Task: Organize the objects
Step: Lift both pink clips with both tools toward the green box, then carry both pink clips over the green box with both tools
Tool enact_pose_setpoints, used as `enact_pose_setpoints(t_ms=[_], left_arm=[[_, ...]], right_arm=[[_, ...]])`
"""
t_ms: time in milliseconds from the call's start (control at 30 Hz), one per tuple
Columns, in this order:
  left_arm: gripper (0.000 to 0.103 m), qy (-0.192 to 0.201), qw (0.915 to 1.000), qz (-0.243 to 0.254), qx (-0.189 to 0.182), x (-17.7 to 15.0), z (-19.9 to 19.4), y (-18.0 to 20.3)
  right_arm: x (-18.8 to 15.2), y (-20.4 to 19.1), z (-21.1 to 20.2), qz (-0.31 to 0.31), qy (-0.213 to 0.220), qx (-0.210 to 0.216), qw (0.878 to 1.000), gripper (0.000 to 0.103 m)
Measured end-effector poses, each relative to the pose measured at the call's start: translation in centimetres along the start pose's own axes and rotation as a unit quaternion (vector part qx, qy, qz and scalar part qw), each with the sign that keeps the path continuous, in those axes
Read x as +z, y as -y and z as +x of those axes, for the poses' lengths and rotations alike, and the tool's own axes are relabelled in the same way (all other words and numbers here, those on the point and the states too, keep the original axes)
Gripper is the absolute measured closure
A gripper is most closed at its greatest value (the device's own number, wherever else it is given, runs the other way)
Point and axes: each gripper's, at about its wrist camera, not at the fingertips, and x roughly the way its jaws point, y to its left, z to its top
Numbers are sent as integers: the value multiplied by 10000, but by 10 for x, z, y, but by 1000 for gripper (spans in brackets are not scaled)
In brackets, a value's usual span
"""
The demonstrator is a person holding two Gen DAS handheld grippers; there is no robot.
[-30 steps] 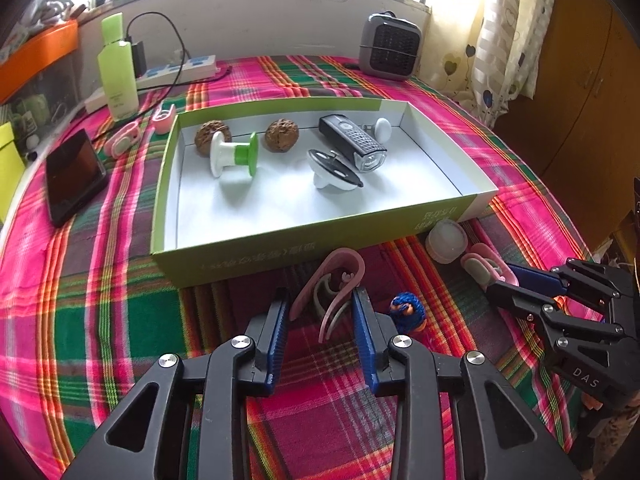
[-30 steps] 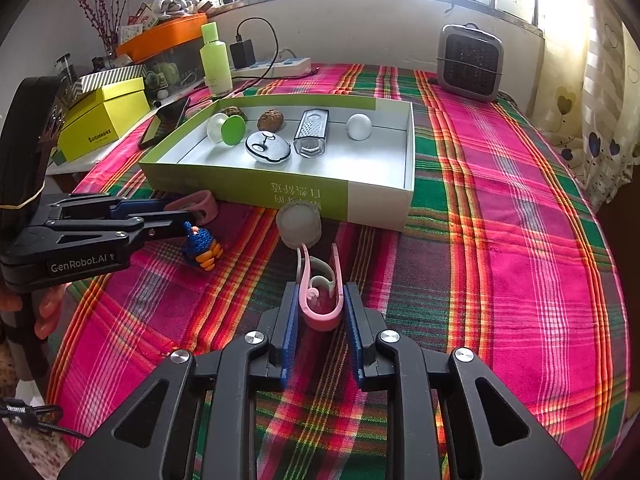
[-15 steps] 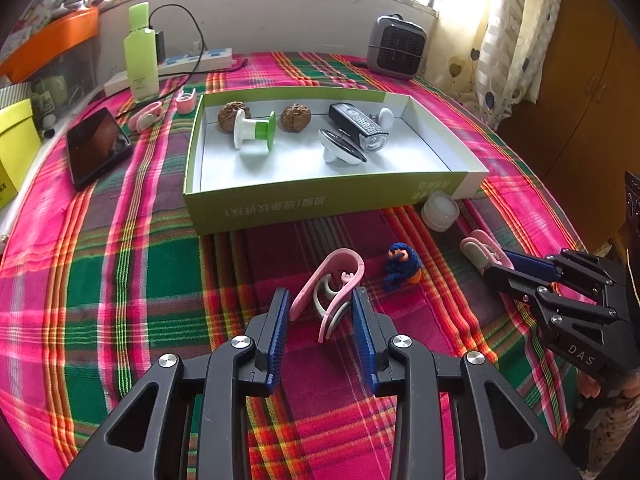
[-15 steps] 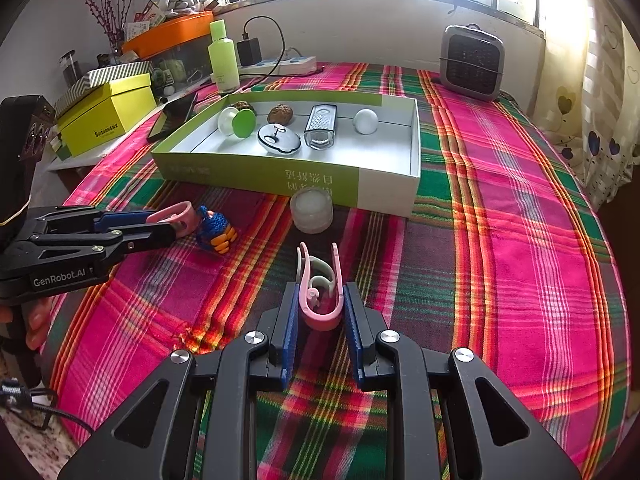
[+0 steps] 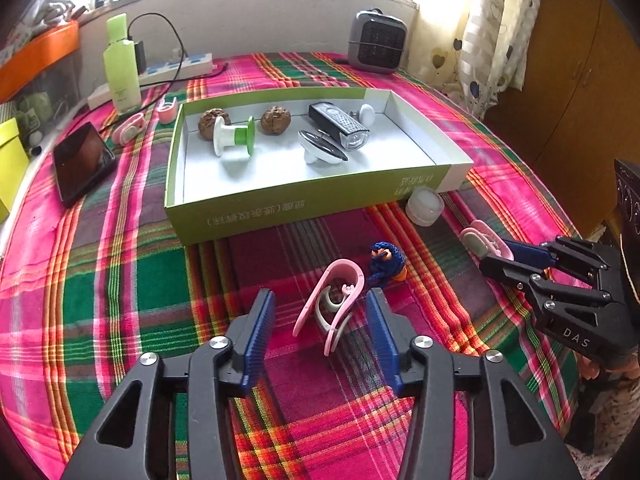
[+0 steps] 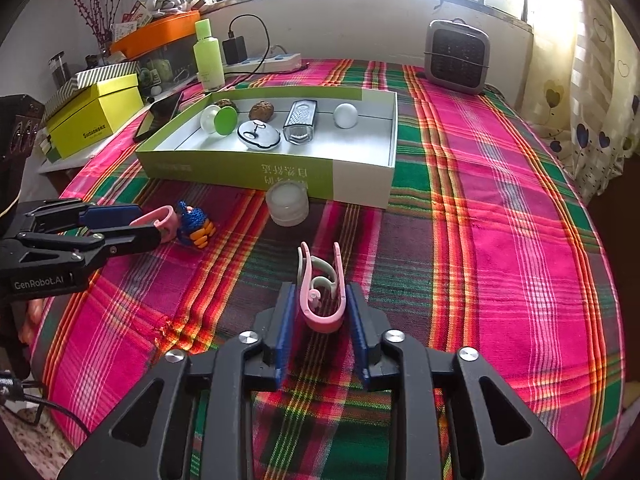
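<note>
My left gripper (image 5: 320, 296) hovers low over the plaid cloth with its jaws opening. A pink clip (image 5: 340, 280) lies between the blue pads, with a gap on each side. My right gripper (image 6: 321, 287) is opening too. A second pink clip (image 6: 320, 316) sits between its pads, which stand just off it. The right wrist view shows the left gripper (image 6: 150, 224) at the left edge. In the left wrist view the right gripper (image 5: 494, 254) is at the right. A green and white box (image 5: 280, 208) holds walnuts, a spool, a bike light and a white ball.
A blue knitted toy (image 5: 386, 260) and a white round jar (image 5: 425, 206) lie on the cloth in front of the box. A phone (image 5: 82, 160), a green bottle (image 5: 120, 68), a power strip and two more pink clips sit at the far left. A small heater (image 5: 378, 42) stands at the back.
Both grippers' jaws have widened and let go of their pink clips, which now rest on the cloth. The left gripper has drawn back a little from the box.
</note>
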Motion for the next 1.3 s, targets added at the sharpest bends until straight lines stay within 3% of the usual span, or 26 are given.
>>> enact_pose_setpoints(t_ms=[200, 633, 1067, 1300], left_arm=[[56, 14, 10000, 6, 30, 6, 6, 0], [57, 95, 9991, 269, 307, 6, 9, 7], [80, 136, 9986, 93, 496, 5, 7, 1], [81, 139, 9987, 32, 480, 6, 7, -1]], right_arm=[[4, -3, 4, -77, -23, -53, 10000, 63], [8, -2, 7, 36, -23, -174, 9998, 63], [7, -3, 7, 8, -23, -255, 9997, 65], [7, -1, 7, 44, -10, -269, 9996, 72]])
